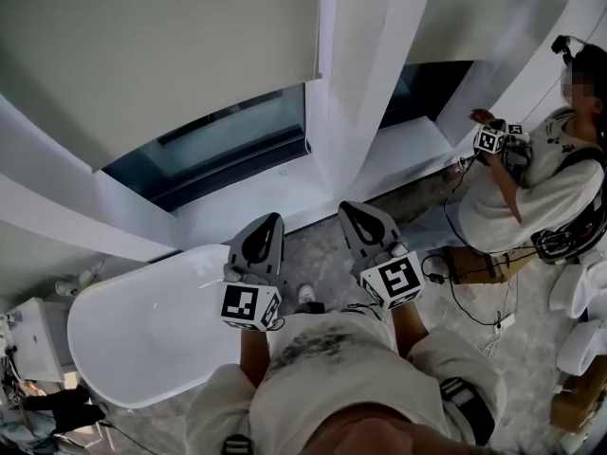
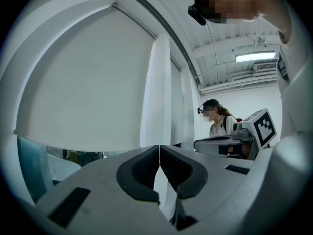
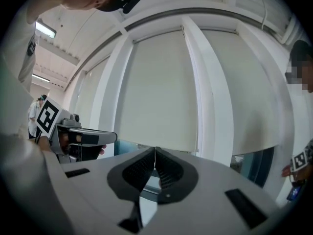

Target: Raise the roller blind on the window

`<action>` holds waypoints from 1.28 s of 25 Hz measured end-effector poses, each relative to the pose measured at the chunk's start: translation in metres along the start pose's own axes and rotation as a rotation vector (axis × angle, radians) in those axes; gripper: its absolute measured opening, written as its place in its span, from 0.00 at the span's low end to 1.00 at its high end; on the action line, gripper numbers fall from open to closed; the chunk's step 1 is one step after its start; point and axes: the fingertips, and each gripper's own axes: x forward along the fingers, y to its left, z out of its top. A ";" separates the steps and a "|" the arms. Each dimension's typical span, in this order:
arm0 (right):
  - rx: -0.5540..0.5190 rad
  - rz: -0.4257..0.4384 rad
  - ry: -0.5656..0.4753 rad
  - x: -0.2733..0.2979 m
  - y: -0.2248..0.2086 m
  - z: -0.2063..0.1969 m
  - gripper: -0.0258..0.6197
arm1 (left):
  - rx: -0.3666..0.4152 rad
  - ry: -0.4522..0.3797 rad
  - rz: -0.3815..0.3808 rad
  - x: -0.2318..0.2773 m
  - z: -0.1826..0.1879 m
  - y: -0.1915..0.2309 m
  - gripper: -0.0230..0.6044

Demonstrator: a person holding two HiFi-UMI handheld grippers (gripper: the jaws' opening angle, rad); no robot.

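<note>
**Both claws closed and empty, short of the blind**

In the head view a white bathtub (image 1: 142,330) lies at eight o'clock, below the window (image 1: 228,140). The roller blind (image 1: 161,55) fills eleven o'clock, its hem hanging low over the glass. Near centre, the left gripper (image 1: 269,222) and right gripper (image 1: 357,210) each have jaws pressed together on nothing and point level at the window. The step in hand looks like the reach for the blind's pull. No cord or chain shows, so find it first, spread one claw, then pinch it squarely. A white pillar (image 1: 356,83) stands at twelve o'clock over grey speckled floor (image 1: 322,254). Another person (image 1: 541,178) works at three o'clock.
</note>
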 end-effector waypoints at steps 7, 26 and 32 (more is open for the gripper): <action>-0.009 -0.044 0.015 0.028 -0.004 0.001 0.14 | -0.013 0.001 -0.039 0.019 -0.003 0.029 0.05; -0.004 -0.025 0.030 0.099 -0.075 -0.005 0.14 | -0.026 0.032 -0.027 0.110 -0.012 0.068 0.05; 0.002 -0.006 0.022 0.112 -0.106 -0.001 0.14 | -0.024 0.025 -0.033 0.146 -0.005 0.064 0.05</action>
